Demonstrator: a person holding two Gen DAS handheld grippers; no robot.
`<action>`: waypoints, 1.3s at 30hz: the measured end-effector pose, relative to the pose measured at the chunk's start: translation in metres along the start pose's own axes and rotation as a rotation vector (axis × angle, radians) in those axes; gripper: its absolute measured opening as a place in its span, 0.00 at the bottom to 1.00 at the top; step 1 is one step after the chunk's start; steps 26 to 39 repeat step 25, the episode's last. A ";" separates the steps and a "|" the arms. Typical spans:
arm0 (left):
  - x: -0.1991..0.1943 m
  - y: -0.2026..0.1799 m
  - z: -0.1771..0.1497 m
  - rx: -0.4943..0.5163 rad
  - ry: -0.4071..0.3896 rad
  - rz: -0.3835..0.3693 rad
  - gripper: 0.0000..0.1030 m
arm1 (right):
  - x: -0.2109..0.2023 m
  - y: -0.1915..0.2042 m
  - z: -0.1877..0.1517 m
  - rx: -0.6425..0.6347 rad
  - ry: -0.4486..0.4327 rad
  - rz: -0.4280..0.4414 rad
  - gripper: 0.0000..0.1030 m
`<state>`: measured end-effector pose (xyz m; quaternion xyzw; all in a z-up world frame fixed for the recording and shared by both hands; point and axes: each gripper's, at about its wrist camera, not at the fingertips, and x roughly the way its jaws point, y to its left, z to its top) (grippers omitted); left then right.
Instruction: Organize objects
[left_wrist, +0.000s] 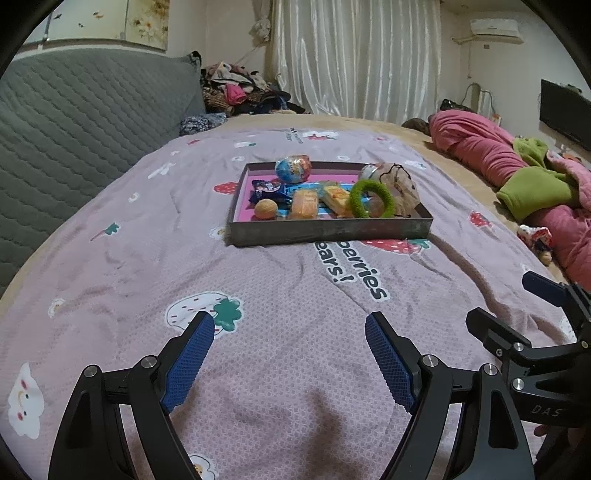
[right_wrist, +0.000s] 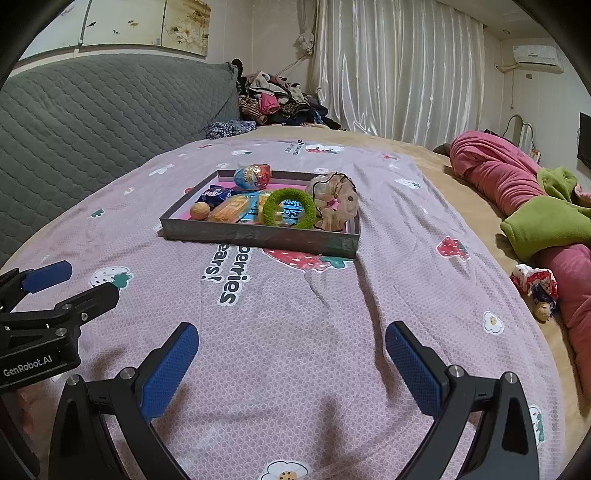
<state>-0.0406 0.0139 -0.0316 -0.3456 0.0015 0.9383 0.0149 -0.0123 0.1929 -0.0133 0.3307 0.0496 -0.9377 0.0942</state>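
Grey tray of toys and snacks on bed's pink blanket, left gripper and right gripper jaws wide, empty, pink bedding heaped beside, nothing between grippers and tray

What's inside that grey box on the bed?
The grey box holds a green fuzzy ring, a toy egg, a small round ball, wrapped snacks and a beige scrunchie. What lies beneath them is hidden.

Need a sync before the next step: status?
Left gripper and right gripper: jaws open, empty, over the blanket. Tray ahead, full: green ring, egg, snacks. Path clear.
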 end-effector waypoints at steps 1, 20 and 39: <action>0.000 0.000 0.000 0.001 -0.002 -0.005 0.82 | 0.000 0.000 0.000 -0.001 0.000 0.000 0.99; 0.000 -0.001 -0.003 0.010 -0.013 0.022 0.82 | 0.005 0.001 -0.001 -0.009 0.015 -0.012 0.99; -0.001 0.001 -0.003 0.000 -0.010 0.002 0.82 | 0.006 -0.001 -0.002 -0.006 0.022 -0.017 0.99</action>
